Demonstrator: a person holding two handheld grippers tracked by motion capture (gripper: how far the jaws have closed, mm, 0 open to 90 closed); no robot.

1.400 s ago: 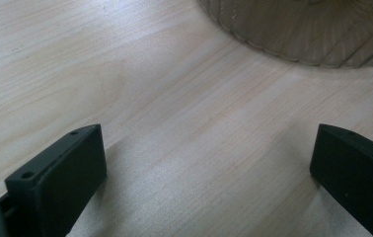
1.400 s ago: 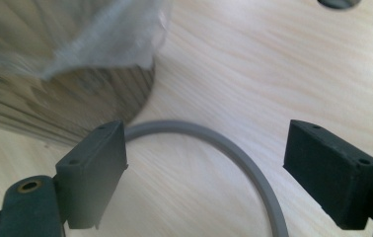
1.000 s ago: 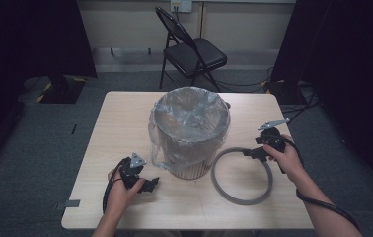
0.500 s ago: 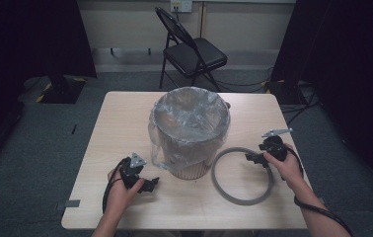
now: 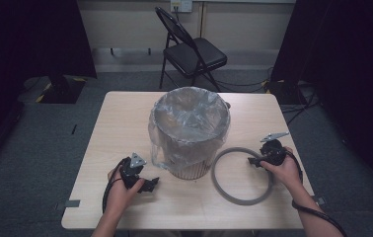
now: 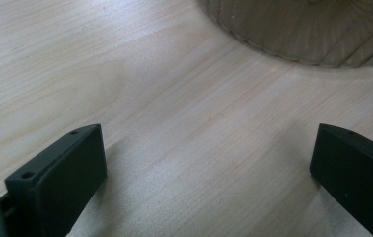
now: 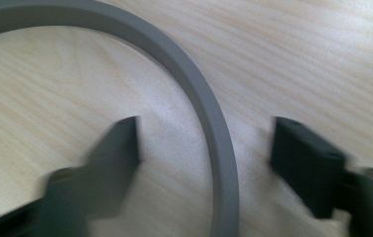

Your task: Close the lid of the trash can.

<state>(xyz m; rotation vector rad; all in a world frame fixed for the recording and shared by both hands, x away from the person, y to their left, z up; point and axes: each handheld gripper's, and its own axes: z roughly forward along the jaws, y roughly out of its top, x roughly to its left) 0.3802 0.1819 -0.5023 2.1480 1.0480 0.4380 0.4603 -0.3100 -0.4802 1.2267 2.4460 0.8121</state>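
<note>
A grey ring (image 5: 241,175) lies flat on the wooden table (image 5: 120,123), right of a ribbed bin (image 5: 189,126) lined with a clear plastic bag. My right gripper (image 5: 253,161) sits low over the ring's right side. In the right gripper view the ring's band (image 7: 209,113) runs between the two jaws, which have just been closing; a gap shows on each side of the band, so the pads do not press on it. My left gripper (image 5: 151,185) rests near the table's front left, open (image 6: 209,168) over bare wood, with the bin's base (image 6: 313,29) ahead of it.
A black folding chair (image 5: 192,52) stands on the grey carpet behind the table. Dark curtains hang at both sides. Cables trail from both grippers toward the table's front edge.
My right hand has come down toward the front onto the ring's right side. The left hand and the bin have stayed put.
</note>
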